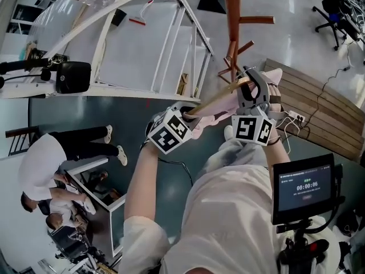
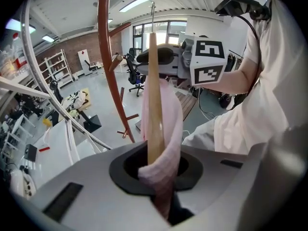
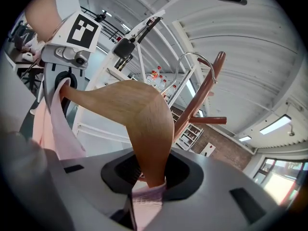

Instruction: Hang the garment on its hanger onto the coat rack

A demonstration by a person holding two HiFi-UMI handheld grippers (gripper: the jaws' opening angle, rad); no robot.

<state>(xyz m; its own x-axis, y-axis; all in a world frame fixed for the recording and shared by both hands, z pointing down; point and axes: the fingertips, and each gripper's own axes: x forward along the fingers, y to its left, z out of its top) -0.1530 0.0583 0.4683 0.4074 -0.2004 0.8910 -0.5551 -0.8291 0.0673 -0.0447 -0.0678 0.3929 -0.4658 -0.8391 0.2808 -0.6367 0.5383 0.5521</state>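
Right hand-held gripper on hanger; in its view, hook beside coat rack.

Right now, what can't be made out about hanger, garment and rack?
- coat rack top: cut off by the head view's upper edge.
- garment shape: head view, mostly behind left gripper and right gripper.
- hanger hook: touching the rack or apart, unclear in right gripper view.

The floor is dark teal under the person and goes pale grey further out. A slatted wooden platform sits on it with a white power strip on top and a cable trailing off. The coat rack stands near the platform's end, with a black office chair well apart.
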